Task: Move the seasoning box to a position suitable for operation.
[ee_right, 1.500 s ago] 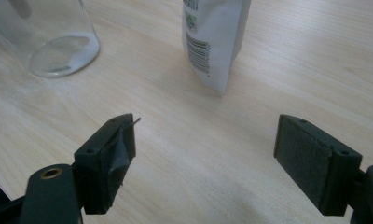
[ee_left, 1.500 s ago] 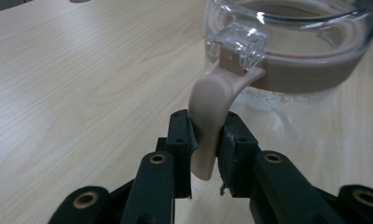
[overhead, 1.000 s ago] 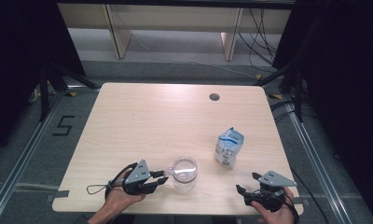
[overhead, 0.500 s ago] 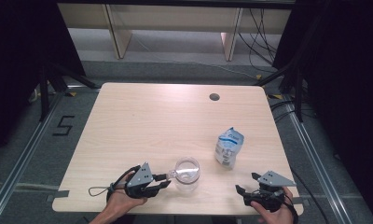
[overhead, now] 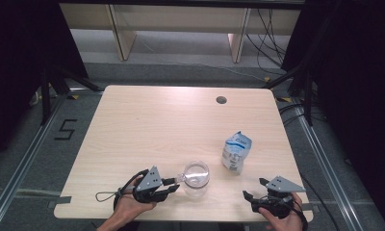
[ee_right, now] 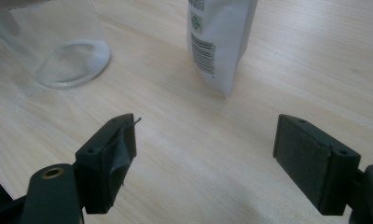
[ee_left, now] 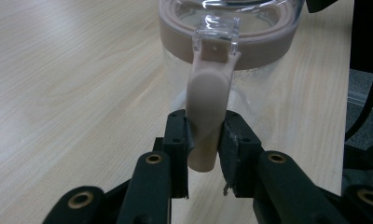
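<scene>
My left tool is clamped on the pinkish clasp tab of the glass jar; in the left gripper view both pads press the tab's flanks, so the jaws are closed down to the tab's width with nothing else between them. The tab hangs down the jar's side from the pink lid ring, its long axis running top to bottom, straight ahead of the jaws. In the high view the left tool lies low and level at the near edge of the desk, pointing right into the jar, which stands upright just beside it, touching at the tab.

My right tool stands wide open and holds nothing, bare desk between its pads. From it the jar lies ahead and to the left, and a white pouch stands upright ahead, slightly nearer. In the high view the right tool sits at the near right corner, well apart from the jar, with the pouch between jar and right edge, a little farther back.

I judge the coming move turns on the tab: the left tool already has it, so any pull runs along that top-to-bottom axis. The pouch stands near the jar's right and could be nudged if the jar slides that way. A dark cable hole sits far back, out of the way.
</scene>
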Demonstrator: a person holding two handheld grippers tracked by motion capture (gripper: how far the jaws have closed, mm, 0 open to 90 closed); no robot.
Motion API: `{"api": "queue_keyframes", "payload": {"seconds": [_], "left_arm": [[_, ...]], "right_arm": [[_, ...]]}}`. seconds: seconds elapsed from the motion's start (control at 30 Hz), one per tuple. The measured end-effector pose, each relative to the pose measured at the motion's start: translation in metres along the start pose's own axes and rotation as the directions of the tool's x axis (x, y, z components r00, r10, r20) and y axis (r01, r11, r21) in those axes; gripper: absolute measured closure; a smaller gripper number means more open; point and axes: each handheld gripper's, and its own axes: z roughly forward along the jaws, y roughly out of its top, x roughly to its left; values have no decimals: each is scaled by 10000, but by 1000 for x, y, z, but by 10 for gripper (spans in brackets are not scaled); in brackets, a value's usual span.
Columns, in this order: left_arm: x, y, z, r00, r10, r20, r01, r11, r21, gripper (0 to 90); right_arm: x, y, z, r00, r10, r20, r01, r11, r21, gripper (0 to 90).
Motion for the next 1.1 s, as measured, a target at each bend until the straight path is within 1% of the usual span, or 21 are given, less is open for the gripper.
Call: {"api": "queue_keyframes", "payload": {"seconds": [0.03,0.13,0.2,0.3,0.33,0.37,0.43,0.47,0.53,0.57,0.6,0.63,0.67,0.73,0.77,0.83,0.87,0.93,0.97,1.03,1.1], "left_arm": [[-1,-1,1,9996,-273,15,273,9996,-50,730],[-1,-1,0,9995,-317,-13,317,9995,11,729],[0,0,1,9999,-141,36,141,9999,-13,729],[0,1,2,10000,-90,12,90,10000,-8,730],[1,1,2,10000,-7,-17,7,10000,28,730],[0,1,3,9998,-195,-29,195,9998,-23,730],[1,1,4,10000,-47,25,48,10000,-66,730],[2,1,4,9999,-92,42,92,10000,36,731],[2,2,5,10000,-93,-24,93,10000,-11,732],[3,3,6,10000,64,64,-64,10000,-30,732],[3,3,7,9999,-1,107,2,10000,-29,732],[2,4,8,9999,78,64,-78,10000,-23,732],[1,4,9,9999,-100,58,100,9999,-18,732],[3,6,11,9998,163,149,-162,9999,-24,732],[1,6,11,9999,-102,43,102,9999,-27,732],[4,7,12,9998,156,105,-156,9999,23,732],[3,6,13,10000,-34,79,35,10000,-12,732],[3,6,13,9998,-151,86,151,9999,-48,731],[3,6,13,9999,-77,82,78,10000,-45,729],[3,6,13,9999,-32,-97,32,10000,14,692],[4,5,12,9991,-338,-252,338,9994,-21,617]], "right_arm": [[0,0,0,10000,-10,-8,10,10000,1,224],[0,0,0,10000,-5,-33,5,10000,9,225],[0,0,0,10000,-24,-29,24,10000,-5,225],[0,0,0,9997,-188,151,189,9998,-49,225],[-1,0,0,9998,-174,66,175,9998,-83,225],[0,0,0,9997,-175,168,176,9998,-73,225],[-1,0,0,9999,-109,5,109,9999,-69,225],[0,0,0,10000,-19,-28,19,10000,34,225],[-1,0,0,9998,-186,72,186,9998,-66,225],[1,0,0,9999,-83,89,84,9999,-56,225],[0,1,0,9994,-314,127,315,9995,-61,225],[0,0,1,9997,-256,2,256,9996,-89,225],[0,0,1,9996,-271,-6,271,9996,-92,225],[-1,1,0,9994,-317,154,318,9995,-56,225],[-1,1,0,9994,-310,168,311,9995,-59,225],[0,0,1,9997,-224,35,225,9997,-63,225],[0,0,1,9995,-314,-24,314,9994,-129,225],[0,0,1,9997,-263,6,264,9996,-122,225],[0,0,1,9997,-261,11,261,9996,-118,225],[0,0,1,9996,-276,15,276,9996,-112,225],[-1,1,0,9991,-398,154,400,9991,-117,225]]}}
